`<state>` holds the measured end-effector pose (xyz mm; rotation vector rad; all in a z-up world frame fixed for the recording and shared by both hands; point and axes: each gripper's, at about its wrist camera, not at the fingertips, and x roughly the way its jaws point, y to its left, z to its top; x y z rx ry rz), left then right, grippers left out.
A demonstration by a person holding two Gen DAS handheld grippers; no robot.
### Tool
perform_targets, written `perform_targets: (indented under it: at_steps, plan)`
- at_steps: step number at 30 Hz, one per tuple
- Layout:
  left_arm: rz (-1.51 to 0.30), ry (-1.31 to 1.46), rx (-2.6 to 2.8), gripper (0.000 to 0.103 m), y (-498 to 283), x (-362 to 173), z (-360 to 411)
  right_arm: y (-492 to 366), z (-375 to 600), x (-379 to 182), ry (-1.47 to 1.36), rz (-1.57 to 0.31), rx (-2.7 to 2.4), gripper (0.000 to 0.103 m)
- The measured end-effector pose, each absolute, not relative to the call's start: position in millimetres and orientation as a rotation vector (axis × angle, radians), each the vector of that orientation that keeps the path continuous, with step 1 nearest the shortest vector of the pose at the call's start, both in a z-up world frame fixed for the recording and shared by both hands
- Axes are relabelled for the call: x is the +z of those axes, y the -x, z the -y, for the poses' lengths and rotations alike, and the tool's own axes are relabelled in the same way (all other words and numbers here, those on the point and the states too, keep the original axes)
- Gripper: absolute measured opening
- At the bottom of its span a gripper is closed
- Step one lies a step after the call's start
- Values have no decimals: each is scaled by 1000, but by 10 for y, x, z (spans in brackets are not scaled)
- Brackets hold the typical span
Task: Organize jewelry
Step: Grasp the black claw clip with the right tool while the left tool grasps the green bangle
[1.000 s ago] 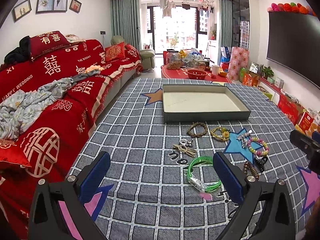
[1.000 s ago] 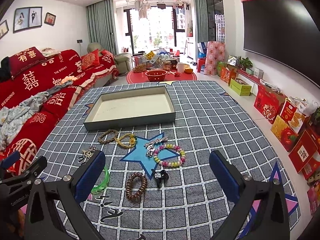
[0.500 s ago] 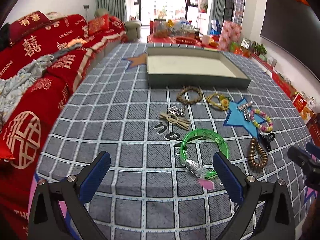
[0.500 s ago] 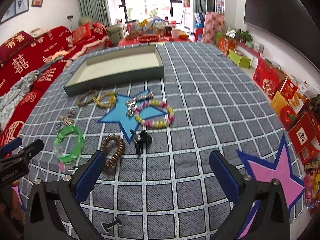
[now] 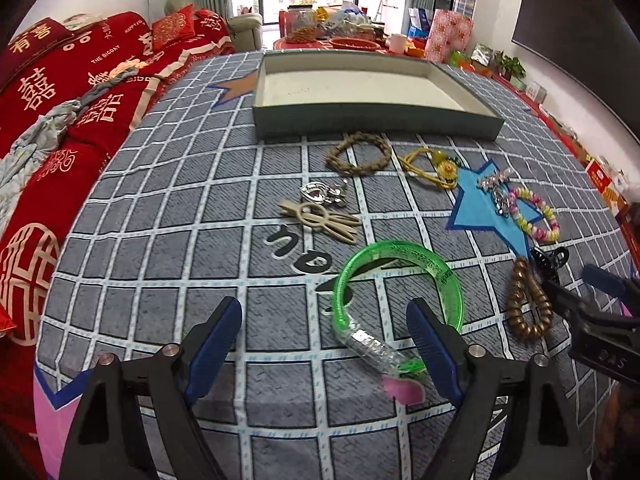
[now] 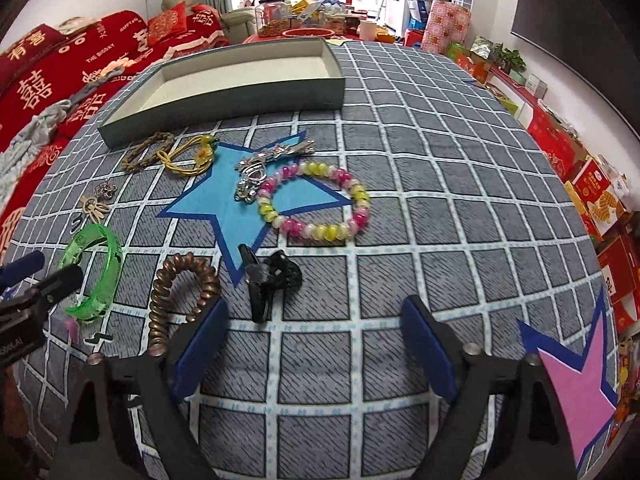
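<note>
Jewelry lies on the grey checked cloth in front of a shallow grey tray [image 5: 376, 122] [image 6: 224, 96]. A green bangle [image 5: 400, 292] [image 6: 98, 276] lies just ahead of my open, empty left gripper [image 5: 324, 344]. A bronze spiral bracelet [image 5: 528, 304] [image 6: 180, 292] and a black claw clip [image 6: 272, 276] lie just ahead of my open, empty right gripper [image 6: 316, 344]. Farther off lie a pink and yellow bead bracelet [image 6: 316, 204] [image 5: 536, 216], a silver brooch [image 6: 256, 172], a yellow cord bracelet [image 5: 432, 164], a braided bracelet [image 5: 358, 154], a beige hair clip [image 5: 320, 220] and a silver heart charm [image 5: 320, 192].
A red sofa [image 5: 60, 92] runs along the table's left edge. Red boxes [image 6: 600, 184] stand on the floor at the right. A cluttered red table [image 5: 340, 40] stands beyond the tray.
Both grippers have dropped lower and moved forward over the cloth, so the jewelry looms larger and nearer. Both stay open. No jewelry has moved.
</note>
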<state>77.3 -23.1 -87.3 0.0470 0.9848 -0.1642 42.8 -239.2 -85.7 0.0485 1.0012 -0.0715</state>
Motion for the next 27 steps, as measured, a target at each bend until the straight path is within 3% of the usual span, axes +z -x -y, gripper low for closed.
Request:
perform_targets:
  at_steps: [5, 6, 7, 9, 10, 19, 27]
  plan:
    - [-977, -86, -181, 76, -753, -908, 309, -482, 2284, -824, -21, -979, -48, 65]
    - [-971, -90, -189, 65, -747, -897, 316, -487, 2267, -815, -20, -976, -45, 56]
    - [-967, -94, -196, 60, -744, -889, 325, -487, 2255, -805, -21, -974, -42, 45]
    - [-959, -96, -219, 36, -733, -871, 340, -498, 2236, -789, -22, -971, -40, 30]
    - [-957, -98, -225, 30, -732, -868, 342, -499, 2236, -783, -26, -970, -40, 28]
    - [-955, -13, -316, 26, -660, -770, 248, -442, 2365, -616, -115, -956, 4, 26]
    - [-899, 41, -361, 26, -880, -327, 149, -632, 2501, -258, -192, -917, 58, 26]
